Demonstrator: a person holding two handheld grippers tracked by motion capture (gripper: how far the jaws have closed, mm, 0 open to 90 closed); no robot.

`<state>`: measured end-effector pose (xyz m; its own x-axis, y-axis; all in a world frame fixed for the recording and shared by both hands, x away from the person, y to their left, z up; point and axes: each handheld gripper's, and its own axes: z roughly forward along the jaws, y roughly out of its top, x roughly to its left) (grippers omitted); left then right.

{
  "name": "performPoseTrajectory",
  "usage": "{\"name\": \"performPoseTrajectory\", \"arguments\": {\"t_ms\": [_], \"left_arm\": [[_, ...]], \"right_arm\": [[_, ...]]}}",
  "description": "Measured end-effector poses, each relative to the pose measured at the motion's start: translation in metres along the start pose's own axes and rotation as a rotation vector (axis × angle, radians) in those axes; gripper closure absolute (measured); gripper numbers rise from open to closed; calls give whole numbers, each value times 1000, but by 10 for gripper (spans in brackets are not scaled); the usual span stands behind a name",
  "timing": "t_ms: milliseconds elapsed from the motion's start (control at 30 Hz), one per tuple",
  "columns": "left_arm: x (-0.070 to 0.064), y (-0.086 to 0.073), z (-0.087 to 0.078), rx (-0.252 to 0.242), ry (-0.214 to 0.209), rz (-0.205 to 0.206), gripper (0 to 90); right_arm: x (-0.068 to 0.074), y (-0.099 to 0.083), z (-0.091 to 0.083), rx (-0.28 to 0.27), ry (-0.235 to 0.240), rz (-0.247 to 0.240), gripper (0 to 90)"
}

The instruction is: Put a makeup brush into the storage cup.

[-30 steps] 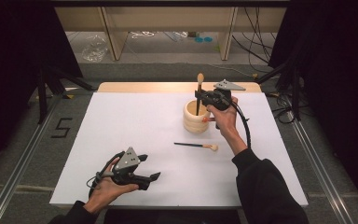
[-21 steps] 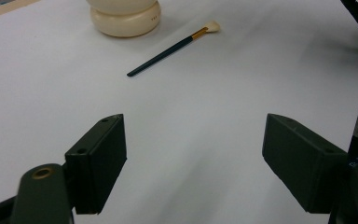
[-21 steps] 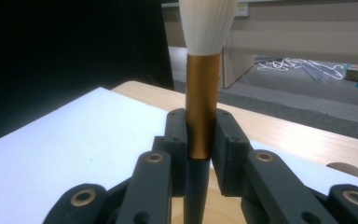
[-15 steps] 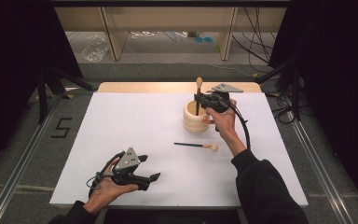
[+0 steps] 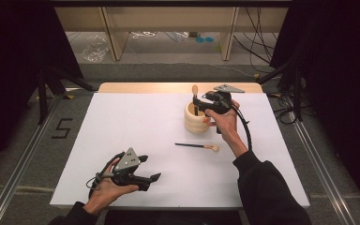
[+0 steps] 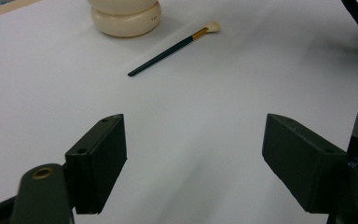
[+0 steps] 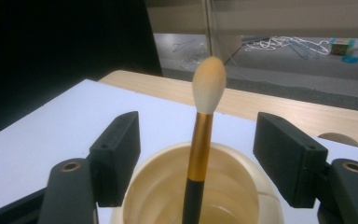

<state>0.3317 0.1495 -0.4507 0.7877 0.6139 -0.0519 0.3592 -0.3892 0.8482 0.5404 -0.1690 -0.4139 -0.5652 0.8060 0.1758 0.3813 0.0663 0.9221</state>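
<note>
My right tool (image 7: 198,154), jaws wide around the upright gold-banded black brush (image 7: 200,140) in the cream ribbed wooden cup (image 7: 168,196) at frame bottom, should lift straight away without knocking it, while my left tool (image 6: 193,161) hangs wide.

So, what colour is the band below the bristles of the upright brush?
Gold, on the upright brush; clearest in the right gripper view.

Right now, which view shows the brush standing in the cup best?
The right gripper view: the brush stands close and sharp between the open jaws, inside the cup. In the high view it is small, beside the right gripper. The left gripper view cuts the cup's top off.
</note>
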Motion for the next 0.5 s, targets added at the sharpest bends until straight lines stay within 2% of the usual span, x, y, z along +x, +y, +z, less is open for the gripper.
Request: {"name": "performPoseTrajectory", "arguments": {"t_ms": [167,233,333,467,500], "left_arm": [[1,0,0,-5,-1,-1,217],[1,0,0,-5,-1,0,217],[-1,-1,0,-8,-18,-29,217],[2,0,-1,3,2,16,217],[2,0,-1,4,3,-1,217]], "right_arm": [[3,4,-8,1,-11,-7,257],[5,6,-11,-5,-16,-28,245],[8,9,-16,-13,-7,-49,231],[12,11,-24,-5,2,-77,199],[13,12,-27,2,5,-77,191]]}}
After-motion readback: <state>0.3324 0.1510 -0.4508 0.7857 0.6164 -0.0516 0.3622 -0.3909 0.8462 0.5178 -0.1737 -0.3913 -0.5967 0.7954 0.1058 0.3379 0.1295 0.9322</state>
